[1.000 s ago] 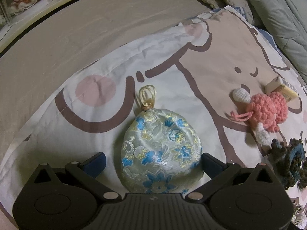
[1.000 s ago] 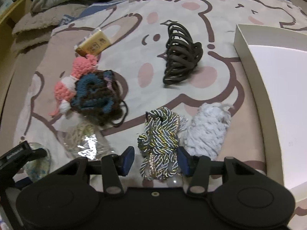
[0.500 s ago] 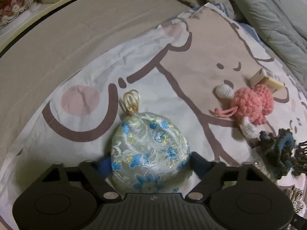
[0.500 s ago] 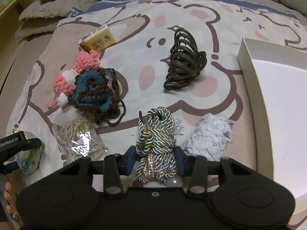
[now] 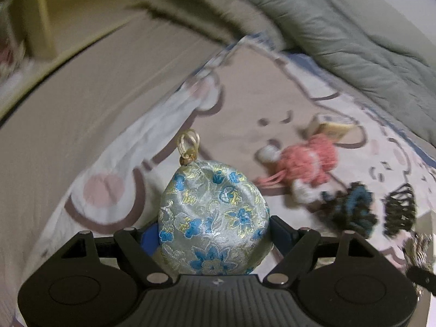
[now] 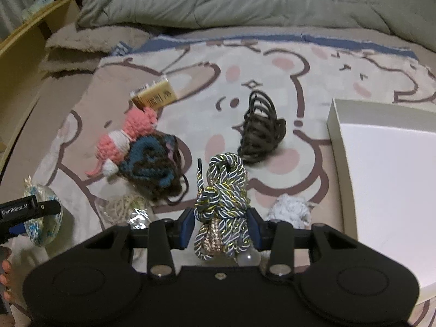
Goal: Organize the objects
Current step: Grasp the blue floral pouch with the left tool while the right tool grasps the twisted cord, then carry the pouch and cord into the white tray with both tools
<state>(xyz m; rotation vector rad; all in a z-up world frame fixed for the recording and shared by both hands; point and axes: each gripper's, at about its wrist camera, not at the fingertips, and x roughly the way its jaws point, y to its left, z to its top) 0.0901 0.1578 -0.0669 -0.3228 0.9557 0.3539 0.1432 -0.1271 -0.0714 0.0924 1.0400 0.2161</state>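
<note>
My left gripper is shut on a round silver pouch with blue flowers. It holds the pouch by its sides, a little above the bear-print blanket, gold loop upward. The right wrist view catches the same pouch at the far left edge. My right gripper is shut on a bundle of blue, white and gold twisted cord, which stands up between the pads, off the blanket.
On the blanket lie a pink crochet toy, a blue-brown crochet piece, a dark hair claw, a white fluffy tuft, a clear bag of cream string and a small yellow box. A white box stands at the right; a grey duvet lies behind.
The left jaws closed onto the pouch and the right jaws onto the cord bundle. Both grippers then rose, lifting their things off the blanket.
</note>
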